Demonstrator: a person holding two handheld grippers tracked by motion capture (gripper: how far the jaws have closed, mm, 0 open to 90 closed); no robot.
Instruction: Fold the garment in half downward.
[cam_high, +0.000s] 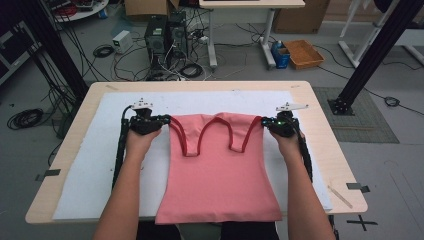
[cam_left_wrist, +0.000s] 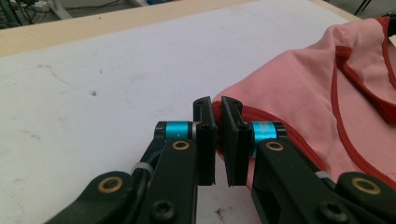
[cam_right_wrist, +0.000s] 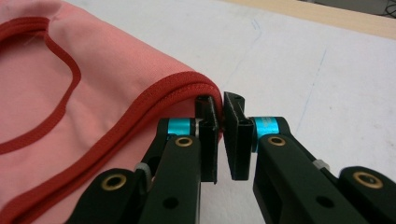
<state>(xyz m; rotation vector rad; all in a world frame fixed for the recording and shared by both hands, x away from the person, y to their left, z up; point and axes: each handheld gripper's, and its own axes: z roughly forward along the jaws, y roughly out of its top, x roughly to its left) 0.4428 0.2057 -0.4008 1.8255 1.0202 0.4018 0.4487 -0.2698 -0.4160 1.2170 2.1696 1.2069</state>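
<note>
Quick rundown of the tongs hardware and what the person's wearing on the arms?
Both tongs, left tongs and right tongs, are black, with flat black jaws, cyan collars and brass-coloured pivot rings. Each carries a grey three-cornered plate on top and a black cable trailing back along the forearm. A green light glows on the right one. Forearms are bare, no sleeves.

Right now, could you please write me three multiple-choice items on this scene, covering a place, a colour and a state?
1. Where does the pink top lie?
A. on the floor
B. on the white mat
C. in a basket

2. What colour is the top's trim?
A. red
B. blue
C. white

3. How are the left claw and the right claw?
A. both wide open
B. one open
C. both shut on the top's edge

Answers: B, the mat shows around it; A, red binding lines straps and armholes; C, fabric sits pinched between each pair of jaws.
</note>
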